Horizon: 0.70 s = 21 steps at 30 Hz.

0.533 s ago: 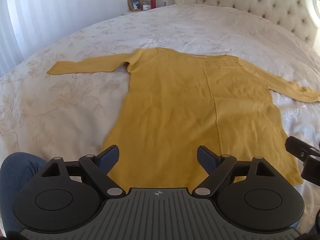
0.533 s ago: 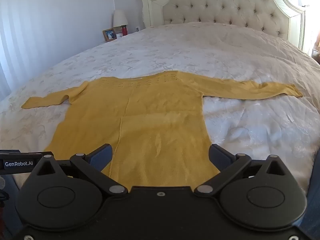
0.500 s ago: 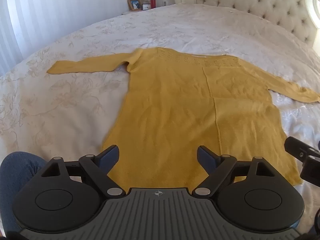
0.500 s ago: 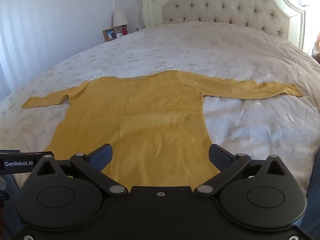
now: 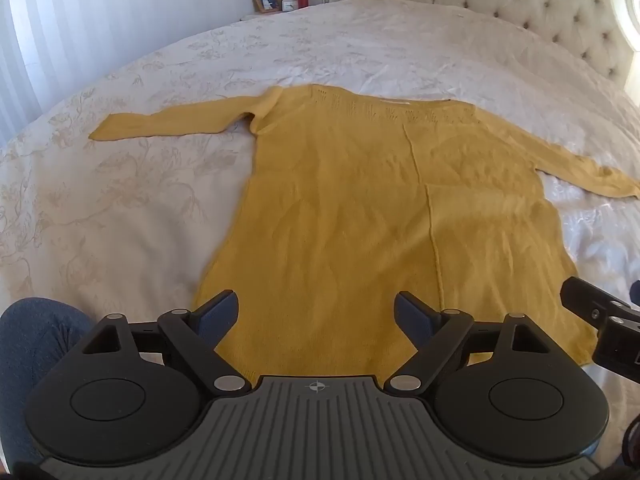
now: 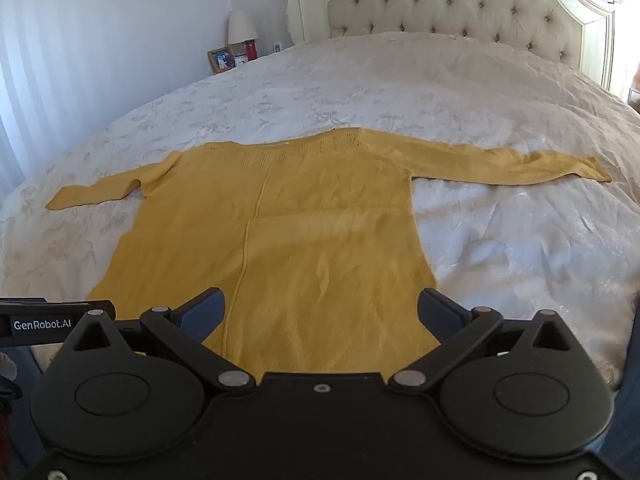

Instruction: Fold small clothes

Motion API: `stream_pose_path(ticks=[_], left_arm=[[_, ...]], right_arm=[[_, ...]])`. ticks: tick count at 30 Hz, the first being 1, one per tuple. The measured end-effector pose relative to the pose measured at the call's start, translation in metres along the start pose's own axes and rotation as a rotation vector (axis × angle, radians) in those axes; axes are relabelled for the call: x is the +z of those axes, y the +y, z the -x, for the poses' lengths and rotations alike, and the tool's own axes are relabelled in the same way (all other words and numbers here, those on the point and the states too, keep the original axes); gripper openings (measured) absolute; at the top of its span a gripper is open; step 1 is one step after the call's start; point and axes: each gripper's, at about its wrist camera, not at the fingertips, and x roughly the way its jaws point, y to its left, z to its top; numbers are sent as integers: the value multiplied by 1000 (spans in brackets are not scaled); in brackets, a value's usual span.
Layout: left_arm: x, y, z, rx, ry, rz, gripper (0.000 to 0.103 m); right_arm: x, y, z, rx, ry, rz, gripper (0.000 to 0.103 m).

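The left tool [image 5: 316, 312] and right tool [image 6: 322, 310] are both hovering with jaws spread wide apart, gripping nothing, above the near hem of the mustard-yellow knitted long-sleeved sweater [image 5: 360, 220]. It is lying flat, sleeves outstretched, on the bed's cream floral-patterned bedspread [image 5: 120, 208], its neckline pointing toward the tufted cream headboard [image 6: 460, 8].

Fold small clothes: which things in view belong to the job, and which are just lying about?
Job: yellow sweater, spread flat on the bed; left gripper and right gripper, both open above its hem.

Lying about: lamp, photo frame, red bottle, headboard.
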Motion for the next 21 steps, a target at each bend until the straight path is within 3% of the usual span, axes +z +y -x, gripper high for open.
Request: stream_pose_path(ticks=[21], left_arm=[[0,0,-4,-7,24,2,85]], right_arm=[[-1,-2,-4,19,33,-6,102]])
